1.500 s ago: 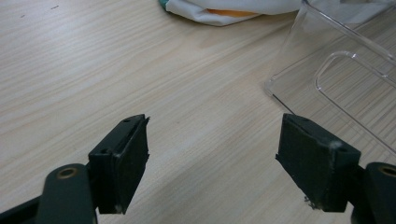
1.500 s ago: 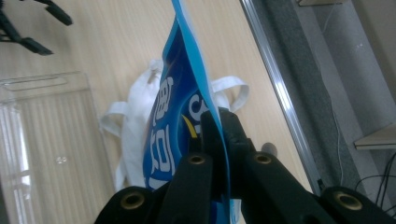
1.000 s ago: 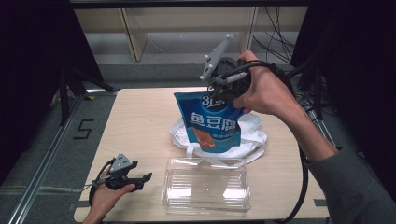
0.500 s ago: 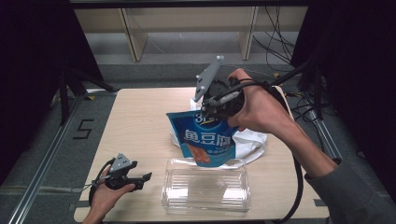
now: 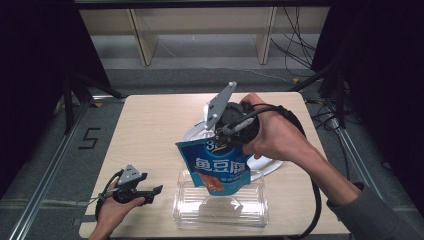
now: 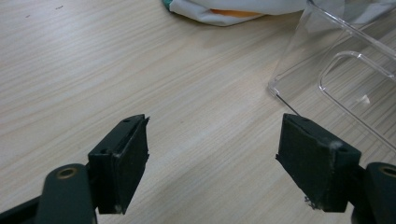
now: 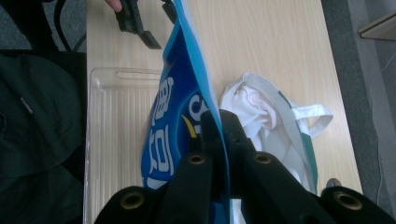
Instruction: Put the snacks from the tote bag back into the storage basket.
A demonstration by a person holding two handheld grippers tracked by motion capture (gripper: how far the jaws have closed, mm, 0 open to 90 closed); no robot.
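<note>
A blue snack bag [image 5: 215, 167] hangs from its top edge, with my right gripper [image 5: 218, 142] shut on it. The bag's lower end hovers over the back edge of a clear plastic tray [image 5: 220, 210]. In the right gripper view the jaws [image 7: 219, 122] pinch the bag [image 7: 175, 102] edge-on above the tray [image 7: 116, 126]. My left gripper [image 5: 150, 192] rests open near the table's front left corner, with nothing between its fingers. In the left gripper view its jaws [image 6: 212, 144] stand wide over bare wood, the tray corner [image 6: 327, 56] ahead to the right.
A white cloth bag [image 5: 267, 162] lies crumpled behind the tray, under my right hand; it is also seen as white fabric [image 7: 266, 116] beside the snack bag. The wooden table [image 5: 150, 125] ends at dark floor on all sides.
My right hand has carried the blue bag toward the front and down, from above the white cloth bag to over the clear tray. The left gripper has stayed put.
</note>
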